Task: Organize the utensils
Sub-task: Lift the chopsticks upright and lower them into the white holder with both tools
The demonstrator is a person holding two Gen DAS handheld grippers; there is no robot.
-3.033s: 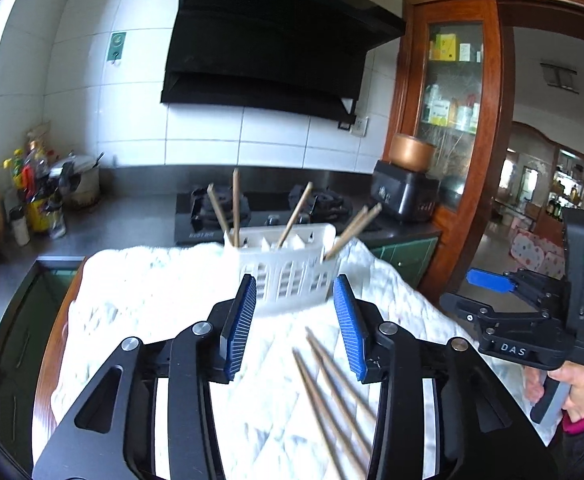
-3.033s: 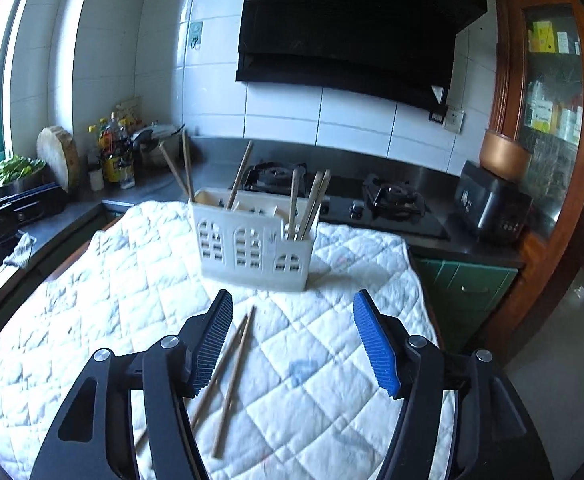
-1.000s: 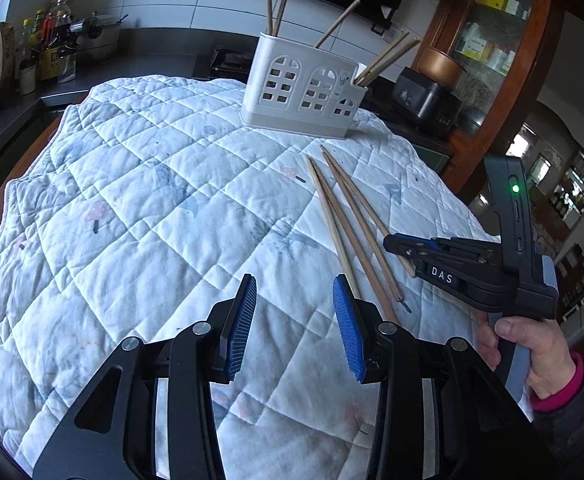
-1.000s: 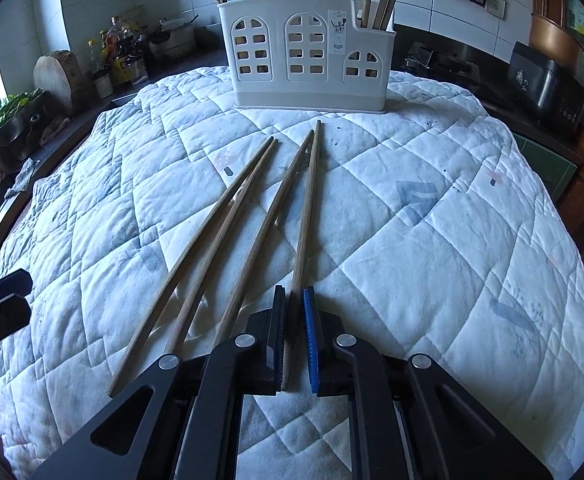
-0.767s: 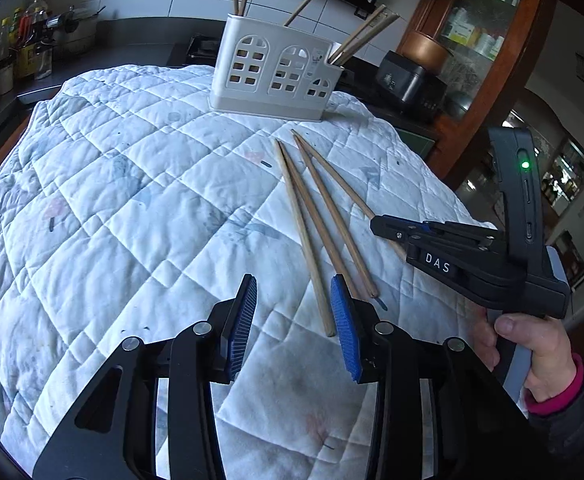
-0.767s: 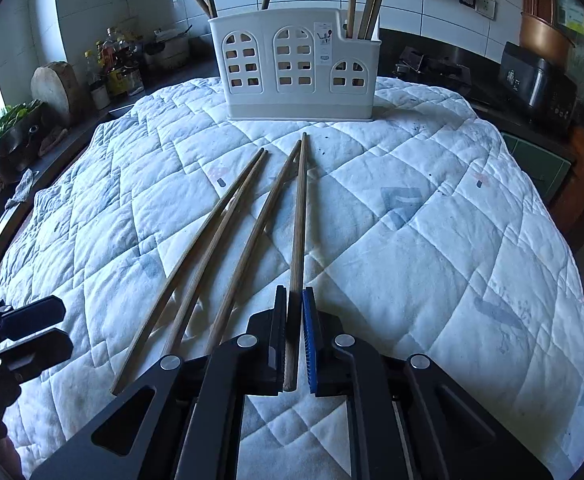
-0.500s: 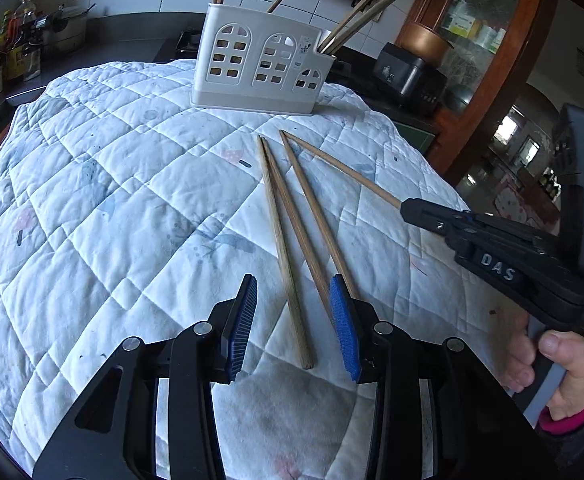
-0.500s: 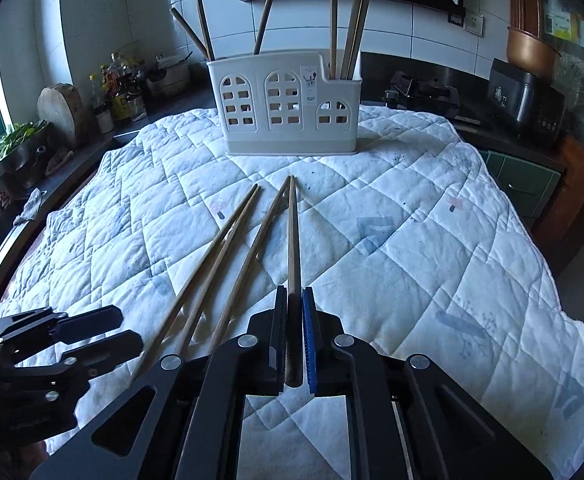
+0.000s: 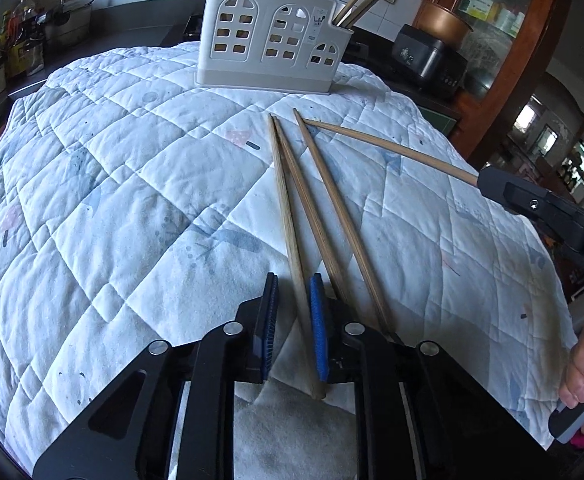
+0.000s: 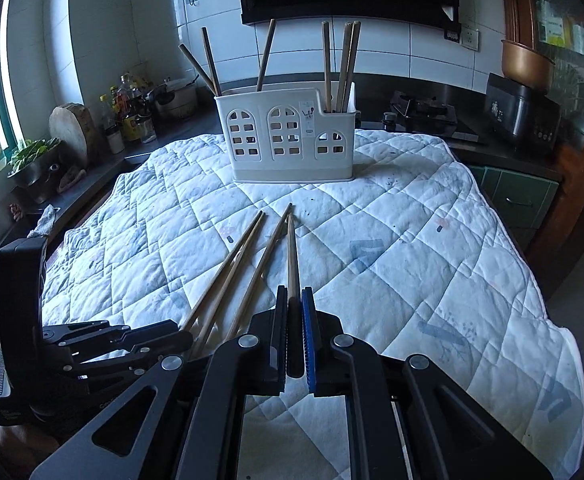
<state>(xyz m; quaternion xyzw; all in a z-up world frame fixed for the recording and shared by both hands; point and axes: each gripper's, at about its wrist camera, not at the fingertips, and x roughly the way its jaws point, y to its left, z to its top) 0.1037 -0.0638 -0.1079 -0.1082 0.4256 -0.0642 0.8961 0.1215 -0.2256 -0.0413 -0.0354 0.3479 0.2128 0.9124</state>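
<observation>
A white utensil holder (image 9: 272,52) (image 10: 290,140) with several chopsticks upright in it stands at the far side of the quilted cloth. Three wooden chopsticks lie on the cloth. My left gripper (image 9: 293,280) has its jaws narrowed around the leftmost chopstick (image 9: 288,216), with a small gap still showing on each side. My right gripper (image 10: 293,292), also seen in the left wrist view (image 9: 485,178), is shut on a fourth chopstick (image 10: 292,252) (image 9: 387,144) and holds it lifted off the cloth, pointing at the holder.
The white quilted cloth (image 9: 112,168) covers the table. A stove (image 10: 423,114), a rice cooker (image 10: 519,110) and bottles (image 10: 128,114) stand on the counter behind. A wooden cabinet (image 9: 503,20) is at the right.
My left gripper has moved over the leftmost chopstick and its jaws have narrowed around it. My right gripper has lifted its chopstick up from the cloth.
</observation>
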